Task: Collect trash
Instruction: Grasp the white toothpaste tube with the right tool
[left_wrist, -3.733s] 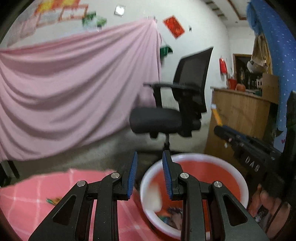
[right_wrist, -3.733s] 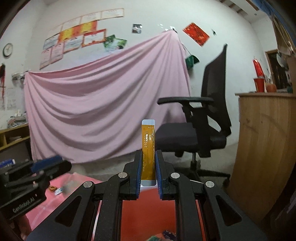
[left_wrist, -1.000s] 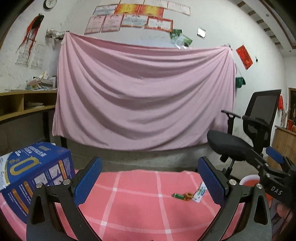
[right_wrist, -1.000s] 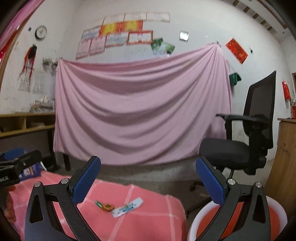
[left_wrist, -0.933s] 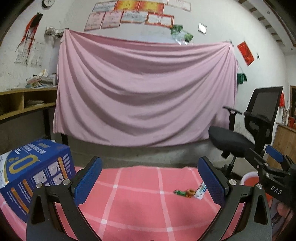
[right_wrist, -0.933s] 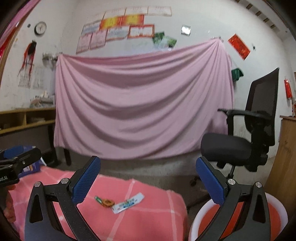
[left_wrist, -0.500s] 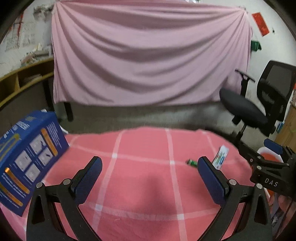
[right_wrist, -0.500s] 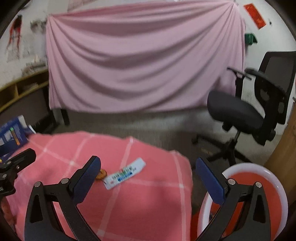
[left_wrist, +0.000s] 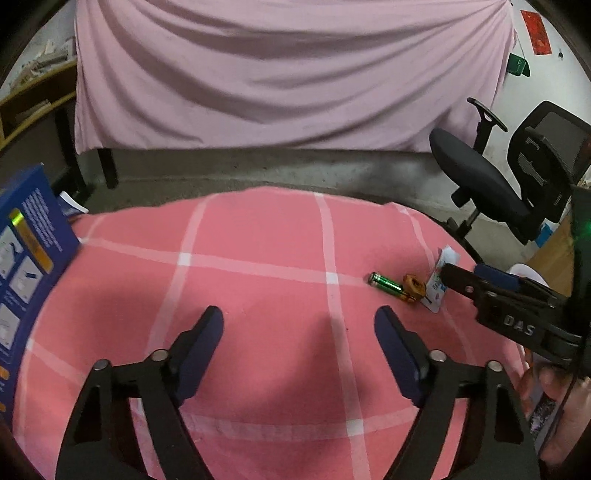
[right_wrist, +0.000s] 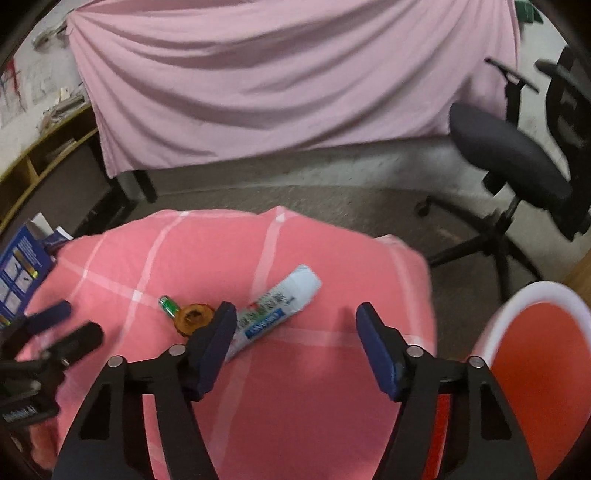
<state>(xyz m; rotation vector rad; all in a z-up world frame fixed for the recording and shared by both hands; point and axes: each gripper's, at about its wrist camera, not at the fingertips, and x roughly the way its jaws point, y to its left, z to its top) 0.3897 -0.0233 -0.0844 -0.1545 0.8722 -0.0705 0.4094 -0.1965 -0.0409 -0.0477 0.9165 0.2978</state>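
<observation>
three bits of trash are left on the counter (right_wrist: 295, 406), which wears a pink checked cloth: one green battery (right_wrist: 167, 305), one small round orange-brown piece (right_wrist: 192, 318) touching it, and one white and blue tube (right_wrist: 275, 314) just beside that. all three lie in a tight cluster, left of centre in the right wrist view and at mid-right in the left wrist view. one red basin with a white rim (right_wrist: 517, 306) stands off the counter's edge at lower right; what it holds cannot be seen here, so the part already done cannot be judged.

the right tongs (right_wrist: 295, 332) are spread but closing, with nothing pinched; the tube's lower end passes behind the left pad. the left tongs (left_wrist: 299, 336) are likewise spread and closing over bare cloth, well apart from the cluster. one blue box (left_wrist: 26, 273) stands at the left edge.

by my reckoning, three pickups remain.
</observation>
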